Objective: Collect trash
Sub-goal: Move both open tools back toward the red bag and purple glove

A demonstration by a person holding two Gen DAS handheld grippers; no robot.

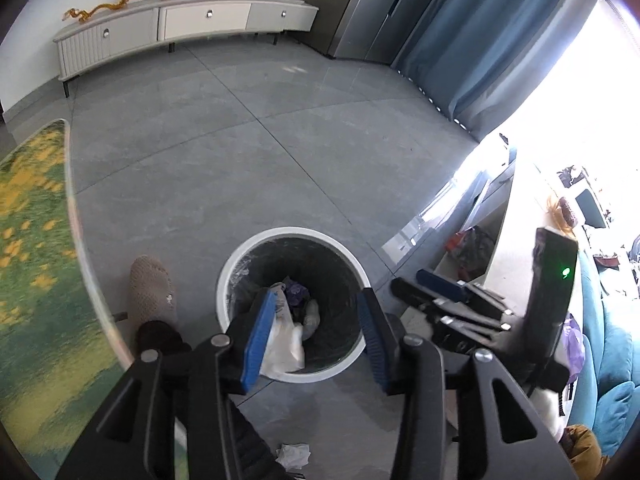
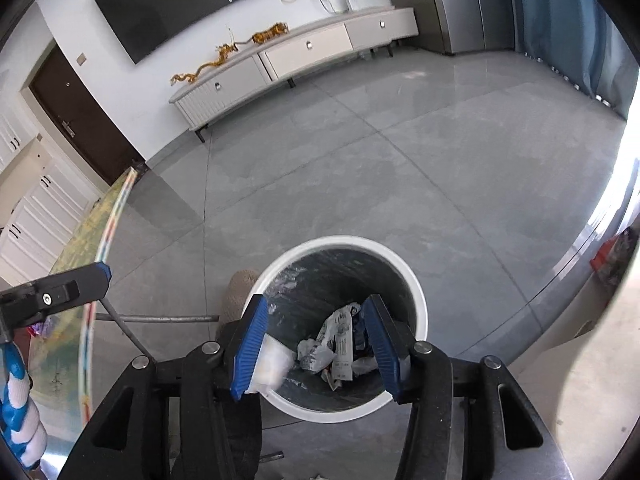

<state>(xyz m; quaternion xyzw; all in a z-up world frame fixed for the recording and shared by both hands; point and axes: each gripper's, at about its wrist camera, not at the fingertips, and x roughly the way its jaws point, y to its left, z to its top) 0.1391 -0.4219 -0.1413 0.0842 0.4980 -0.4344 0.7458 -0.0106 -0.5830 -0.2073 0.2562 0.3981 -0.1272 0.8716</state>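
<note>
1. Left wrist view. The left gripper (image 1: 316, 336) hangs over the bin (image 1: 240, 258), a round white-rimmed can lined with a dark bag, standing on the grey tiled floor (image 1: 256, 152). Its blue-padded jaws are spread wide, with nothing between them.
2. A white wad (image 1: 286, 342) lies just beside the inner face of the left pad (image 1: 260, 340); whether it touches the pad cannot be told. Deeper in the bin lie a purple scrap (image 1: 296, 292) and other trash, too dark to name.
3. A crumpled tissue (image 1: 294, 454) lies on the floor below the bin, near the frame's lower edge. A slippered foot (image 1: 151, 290) stands left of the bin, just beside its rim. The glass table (image 1: 36, 240) with a green-yellow pattern fills the left side.
4. The right gripper (image 1: 436, 300) appears at right, its fingers pointing toward the bin; from here its opening cannot be told.
5. Right wrist view. The right gripper (image 2: 316, 342) is also above the bin (image 2: 416, 292), jaws wide apart and empty.
6. Inside the bin lie a printed wrapper (image 2: 340, 344) and crumpled tissues (image 2: 314, 354), between the two pads. A white wad (image 2: 274, 364) sits against the left pad (image 2: 250, 350), blurred.
7. A finger of the left gripper (image 2: 86, 280) enters from the left edge, over the table (image 2: 88, 220). A low cabinet (image 2: 304, 56) and a wall screen (image 2: 192, 4) stand at the far wall.
</note>
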